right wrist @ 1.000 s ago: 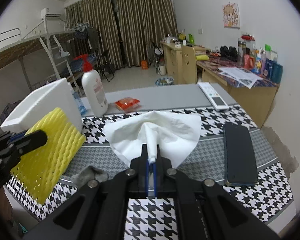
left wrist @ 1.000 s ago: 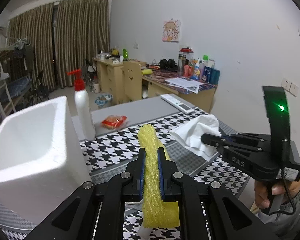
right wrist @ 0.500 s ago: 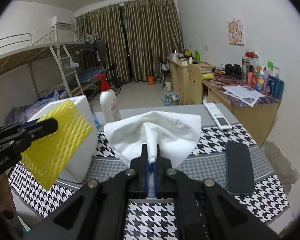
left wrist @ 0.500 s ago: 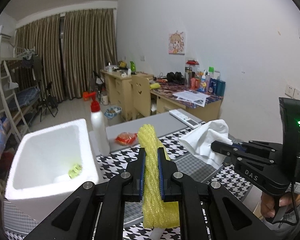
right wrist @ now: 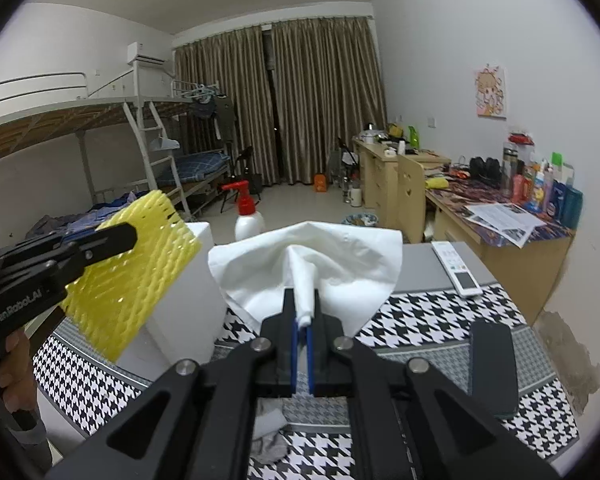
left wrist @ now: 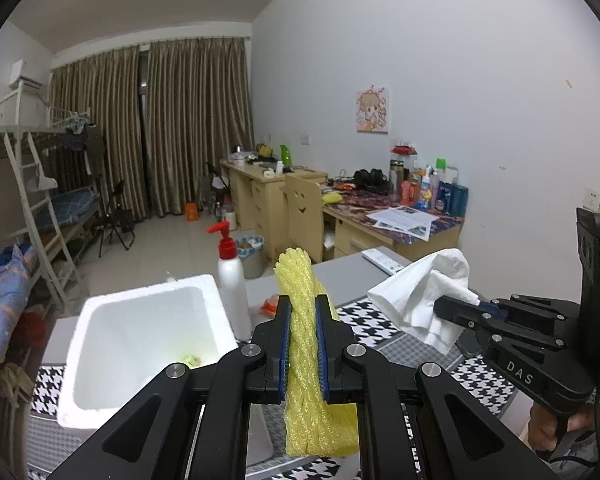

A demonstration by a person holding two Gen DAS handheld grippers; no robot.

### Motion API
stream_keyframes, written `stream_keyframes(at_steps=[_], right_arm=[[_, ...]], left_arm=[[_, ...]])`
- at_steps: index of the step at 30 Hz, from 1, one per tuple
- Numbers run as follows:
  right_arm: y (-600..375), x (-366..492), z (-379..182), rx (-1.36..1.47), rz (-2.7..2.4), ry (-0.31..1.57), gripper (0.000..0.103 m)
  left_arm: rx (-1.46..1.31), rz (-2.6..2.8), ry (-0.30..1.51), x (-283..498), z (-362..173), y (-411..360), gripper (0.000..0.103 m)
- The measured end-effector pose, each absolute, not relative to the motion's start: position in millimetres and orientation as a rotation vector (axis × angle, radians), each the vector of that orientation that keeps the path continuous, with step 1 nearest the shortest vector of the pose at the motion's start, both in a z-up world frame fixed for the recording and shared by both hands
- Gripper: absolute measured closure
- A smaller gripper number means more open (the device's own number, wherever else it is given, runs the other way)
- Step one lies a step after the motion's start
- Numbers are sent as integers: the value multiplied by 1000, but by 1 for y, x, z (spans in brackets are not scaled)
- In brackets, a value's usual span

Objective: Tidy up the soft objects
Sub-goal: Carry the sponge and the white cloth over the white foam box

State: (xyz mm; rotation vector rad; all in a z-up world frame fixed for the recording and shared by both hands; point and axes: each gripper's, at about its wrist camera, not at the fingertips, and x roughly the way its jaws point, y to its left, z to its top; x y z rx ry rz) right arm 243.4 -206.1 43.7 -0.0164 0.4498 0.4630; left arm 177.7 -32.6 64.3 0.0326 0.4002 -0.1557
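A yellow foam mesh sleeve (left wrist: 305,344), ribbed and springy with a netted weave, is pinched flat between the blue-padded fingers of the left gripper (left wrist: 303,316). It stands upright in the air, its upper end poking above the fingertips and its lower end hanging below them, beside the right rim of a white polystyrene foam box (left wrist: 100,316). In the right wrist view the sleeve (right wrist: 128,276) shows its broad lattice face, held against the box's near corner.

A white crumpled paper tissue (right wrist: 312,256), soft and creased, is gathered into a thin tail that the right gripper (right wrist: 302,320) squeezes between its narrow blue pads; the rest fans out above the table. From the left wrist view the same tissue (left wrist: 424,296) droops from the right gripper (left wrist: 456,308).

The box is thick-walled and open at the top, with a small green scrap (left wrist: 191,359) on its floor. It sits at the left edge of a table covered in black-and-white houndstooth cloth (right wrist: 420,312). Behind it stands a white plastic pump bottle with a red nozzle (left wrist: 230,280). Toward the right edge lie a black rectangular phone (right wrist: 494,364) and a white remote control (right wrist: 456,268), with bare cloth between them and the box.
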Motion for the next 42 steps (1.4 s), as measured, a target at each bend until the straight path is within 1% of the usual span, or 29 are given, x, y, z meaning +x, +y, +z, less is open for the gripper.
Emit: stream_keyframes(at_steps=[16,42], right_arm=[[-171,251,56,-34,551,426,97],[-114,262,64,-80,670,437,97]], left_arm=[[13,-57,348,182,84,1,91],[-21,93,363,192,82,52,91]])
